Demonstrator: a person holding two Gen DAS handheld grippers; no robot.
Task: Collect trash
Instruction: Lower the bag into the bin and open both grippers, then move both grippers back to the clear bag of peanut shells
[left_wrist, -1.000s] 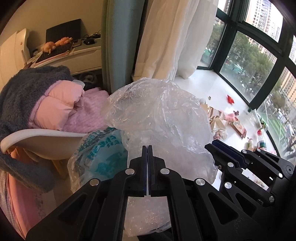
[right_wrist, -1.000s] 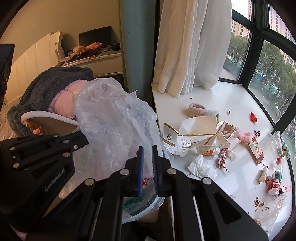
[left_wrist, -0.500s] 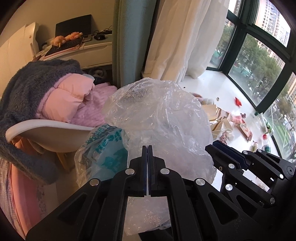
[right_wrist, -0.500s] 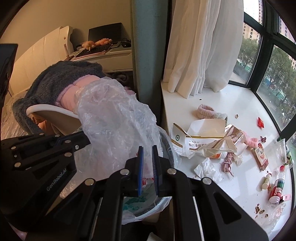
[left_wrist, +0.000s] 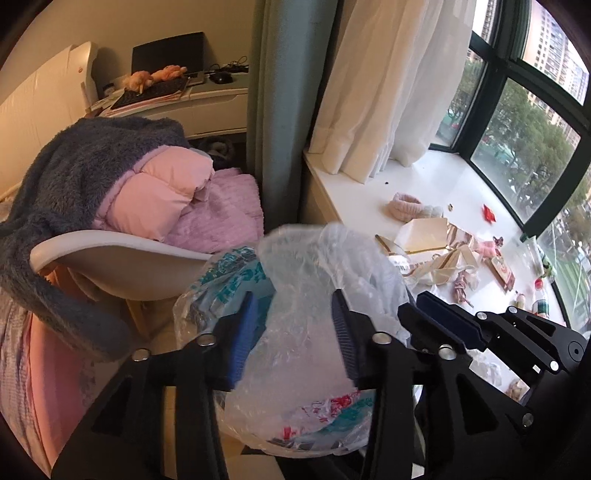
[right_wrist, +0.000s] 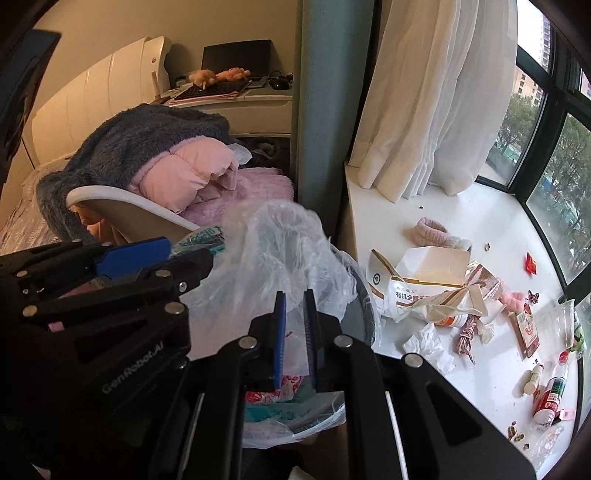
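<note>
Both tools have just been opening: the left tool (left_wrist: 293, 328) stands spread around the clear plastic bag (left_wrist: 314, 295), the right tool (right_wrist: 294, 325) slightly parted over its film. The bag drops into the bin (right_wrist: 364, 314) beside the windowsill (right_wrist: 480, 206). Next, probably, the torn carton (right_wrist: 424, 280) there.

The windowsill (right_wrist: 480, 387) serves as landmark. On it lie a torn paper bag (right_wrist: 417, 284), a crumpled tissue (right_wrist: 428, 347), a cord (right_wrist: 467, 336) and, toward its right end, bottles (right_wrist: 550, 398). Curtains (right_wrist: 436, 103) hang over its far end. Left of the windowsill stands a bin (right_wrist: 364, 314) with a plastic bag (right_wrist: 273, 251) bulging from it. Farther left, a chair (right_wrist: 125, 210) carries piled clothes (right_wrist: 184, 173); behind it stands a desk (right_wrist: 255, 107).
</note>
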